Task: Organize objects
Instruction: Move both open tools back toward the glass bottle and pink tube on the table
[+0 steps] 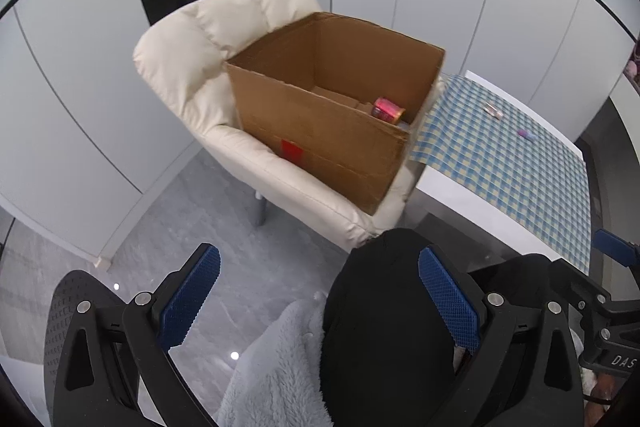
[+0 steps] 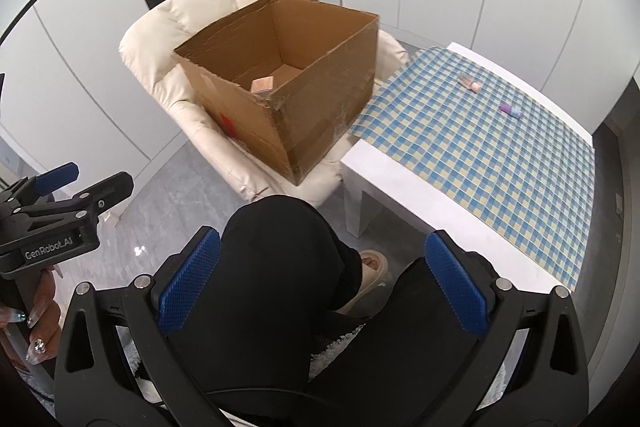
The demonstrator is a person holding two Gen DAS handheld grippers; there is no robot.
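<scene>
Ribbed blue claw (image 2: 322,287) agape, corrugated box (image 2: 280,91)

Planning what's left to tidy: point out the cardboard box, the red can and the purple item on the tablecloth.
cardboard box (image 2: 248,131): right wrist view, front outer wall.
red can (image 1: 387,110): left wrist view, its side, inside the box.
purple item (image 2: 510,111): right wrist view, its middle, on the checked cloth.
</scene>
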